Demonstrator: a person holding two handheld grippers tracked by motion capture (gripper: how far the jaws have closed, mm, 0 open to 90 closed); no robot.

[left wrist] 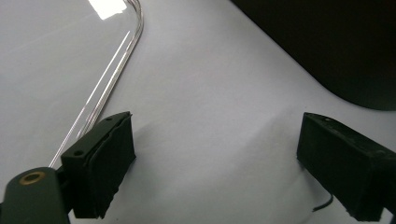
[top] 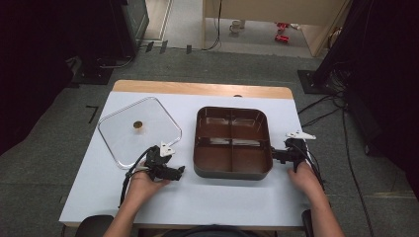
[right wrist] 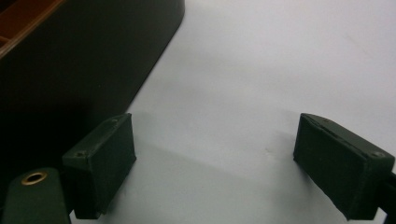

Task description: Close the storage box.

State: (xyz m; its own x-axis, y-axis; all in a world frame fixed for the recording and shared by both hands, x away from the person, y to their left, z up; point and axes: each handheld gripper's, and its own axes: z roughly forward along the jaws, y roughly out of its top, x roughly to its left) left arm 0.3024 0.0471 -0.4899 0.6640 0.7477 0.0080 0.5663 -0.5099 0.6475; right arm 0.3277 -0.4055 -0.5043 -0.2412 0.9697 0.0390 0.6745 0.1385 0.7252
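Both forearms come in from the bottom of the high view. Left hand [top: 143,185] holds the left gripper [top: 179,170] low, pointing right, jaws spread wide with nothing between. Right hand [top: 302,177] holds the right gripper [top: 273,155] low, pointing left, jaws also wide apart and empty. The two grippers are well apart.

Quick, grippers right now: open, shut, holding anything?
Left gripper: open, empty, between the lid and tray.
Right gripper: open, empty, beside the tray.
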